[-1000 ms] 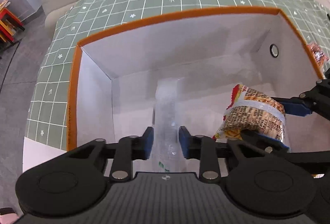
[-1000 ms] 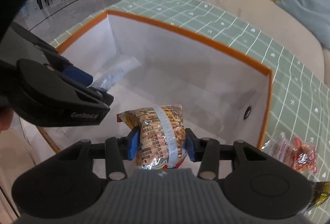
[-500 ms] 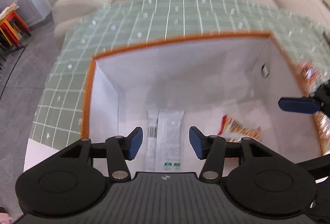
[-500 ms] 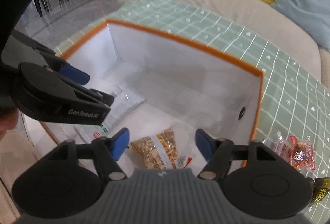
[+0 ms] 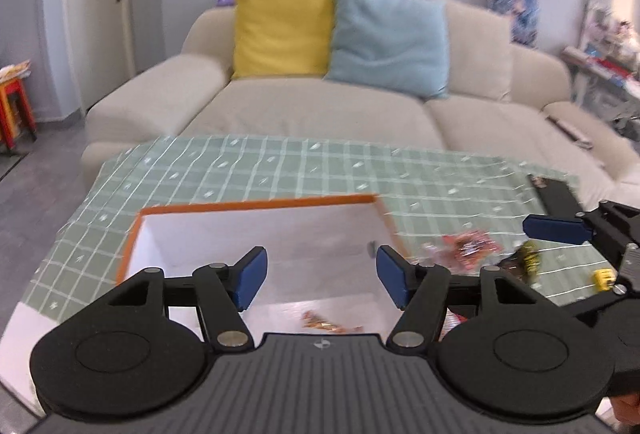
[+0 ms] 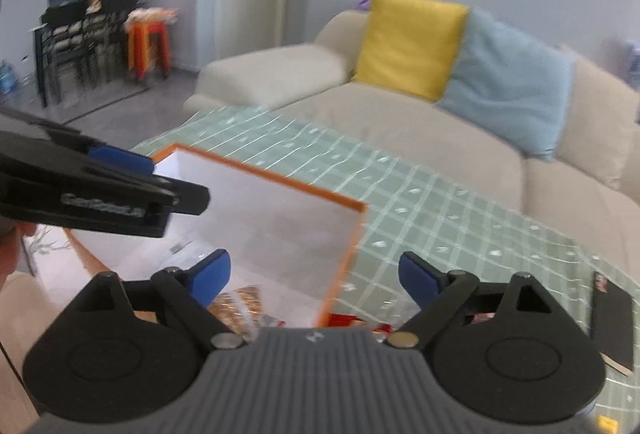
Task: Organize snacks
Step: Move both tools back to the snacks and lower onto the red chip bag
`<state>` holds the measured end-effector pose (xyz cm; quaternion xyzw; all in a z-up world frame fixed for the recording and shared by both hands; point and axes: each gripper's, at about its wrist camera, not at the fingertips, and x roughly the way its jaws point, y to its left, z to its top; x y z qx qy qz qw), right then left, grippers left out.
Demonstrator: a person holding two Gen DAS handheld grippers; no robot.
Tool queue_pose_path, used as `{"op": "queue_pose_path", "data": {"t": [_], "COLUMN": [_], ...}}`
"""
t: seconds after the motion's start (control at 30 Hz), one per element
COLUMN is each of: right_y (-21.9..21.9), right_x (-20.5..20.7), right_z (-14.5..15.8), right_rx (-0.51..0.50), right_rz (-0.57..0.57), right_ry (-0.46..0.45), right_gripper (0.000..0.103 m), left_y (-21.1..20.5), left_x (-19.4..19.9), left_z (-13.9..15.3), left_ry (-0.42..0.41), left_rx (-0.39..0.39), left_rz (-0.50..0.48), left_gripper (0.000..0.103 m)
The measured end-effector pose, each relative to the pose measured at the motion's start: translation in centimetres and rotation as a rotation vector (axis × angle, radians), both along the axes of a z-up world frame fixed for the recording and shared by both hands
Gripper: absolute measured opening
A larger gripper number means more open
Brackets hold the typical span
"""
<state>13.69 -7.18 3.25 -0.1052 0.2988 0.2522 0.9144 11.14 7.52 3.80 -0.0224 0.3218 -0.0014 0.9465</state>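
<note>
Snacks are lying partly in the box (image 5: 256,234): one packet (image 5: 328,323) inside, loose ones (image 5: 472,246) waiting on the table (image 5: 280,170) at right. Left hand-held gripper (image 5: 319,274) and right hand-held gripper (image 6: 314,278) are both hanging spread, carrying nothing.

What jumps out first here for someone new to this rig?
The white box with the orange rim, sitting on the green checked tablecloth, with a snack packet on its floor. Both the left gripper and right gripper hang open and empty, and loose snacks lie right of the box.
</note>
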Motion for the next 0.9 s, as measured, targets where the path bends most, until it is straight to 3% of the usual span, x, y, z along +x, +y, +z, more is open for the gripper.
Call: {"op": "queue_pose_path", "data": {"t": [0.17,0.47,0.77,0.9], "right_y": [-3.9,-10.7,-14.0,-14.4], "right_x": [-2.4,-5.4,-4.6,-2.8], "right_z": [-0.7,-4.6,-9.0,-10.2], "right_rx": [0.007,-0.031,-0.018,0.013], "right_rz": [-0.086,-0.242,-0.295,-0.306], "right_ry": [-0.047,-0.026,0.100,0.152], "right_gripper": [0.088,0.088,0.082,0.081], "left_y": [-3.5,-9.2,-13.7,-15.1], "left_x": [-1.6,-2.8,-1.5,0.3], "left_z": [-0.9,-4.7,-7.6,-8.5], "left_ry": [-0.032,0.062,0.132,0.171], "left_rx": [0.001,0.026,0.192,0.339], "left_rz": [-0.072,-0.236,-0.435,-0.523], "left_gripper": [0.074,0.074,0.074,0.074]}}
